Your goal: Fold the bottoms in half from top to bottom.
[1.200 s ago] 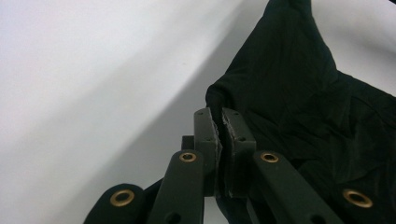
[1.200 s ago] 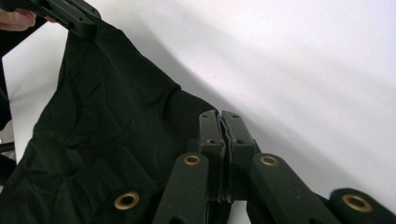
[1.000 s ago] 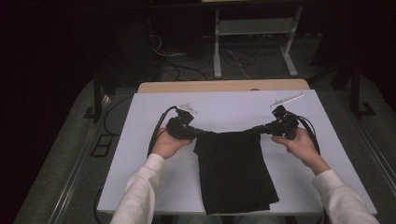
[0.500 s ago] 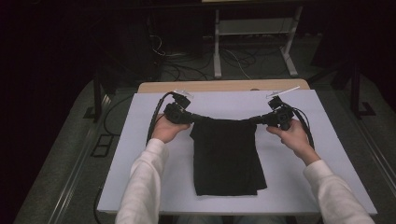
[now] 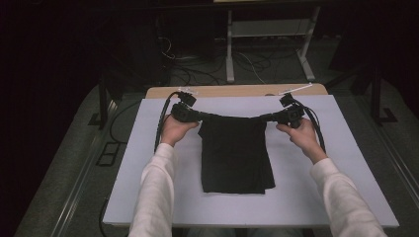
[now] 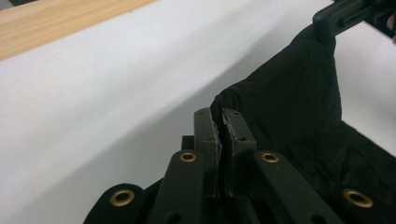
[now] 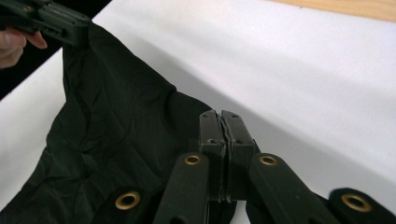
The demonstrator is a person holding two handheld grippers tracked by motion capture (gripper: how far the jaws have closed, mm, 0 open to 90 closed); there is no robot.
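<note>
High view: left tongs point(image 5: 197, 117) and right tongs point(image 5: 269, 118) each clamp a top corner of black cloth point(image 5: 235, 155) on white tabletop point(image 5: 346, 163); no readable writing.

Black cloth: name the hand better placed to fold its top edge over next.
Neither clearly. The left gripper and right gripper each clamp a top corner of the black cloth, level and mirrored; probably both together.

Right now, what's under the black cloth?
The black cloth lies on the white board, its top corners pinched in the left claw and right claw. Whatever lies beneath its middle is covered.
</note>
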